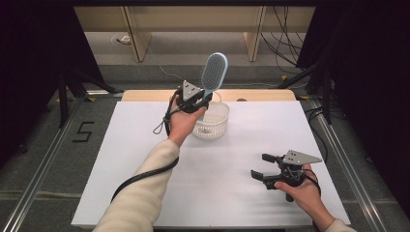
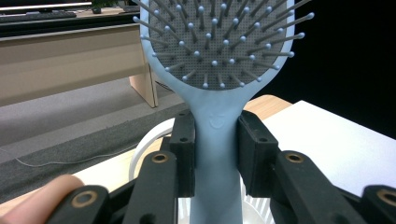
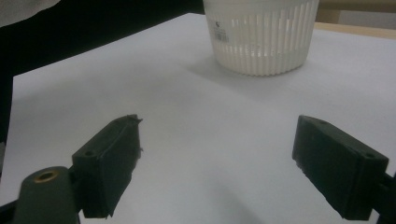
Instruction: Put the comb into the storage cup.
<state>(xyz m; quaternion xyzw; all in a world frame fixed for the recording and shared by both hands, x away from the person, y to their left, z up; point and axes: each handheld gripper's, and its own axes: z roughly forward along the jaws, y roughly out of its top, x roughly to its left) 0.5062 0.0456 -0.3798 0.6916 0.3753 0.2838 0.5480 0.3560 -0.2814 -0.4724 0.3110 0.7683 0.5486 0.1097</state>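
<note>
A light blue hairbrush stands upright above the white slatted basket, bristle head at the top. My left gripper is shut on its handle. In the left gripper view the two black pads press both sides of the blue handle, and the basket rim shows beneath. My right gripper hovers low over the white table at the front right, open with nothing between its fingers. The right gripper view faces the basket across bare table.
The white table has a wooden strip along its far edge. Dark frame posts and cables stand at both sides. A wooden bench sits behind on the grey floor. A cable trails from my left gripper along the sleeve.
</note>
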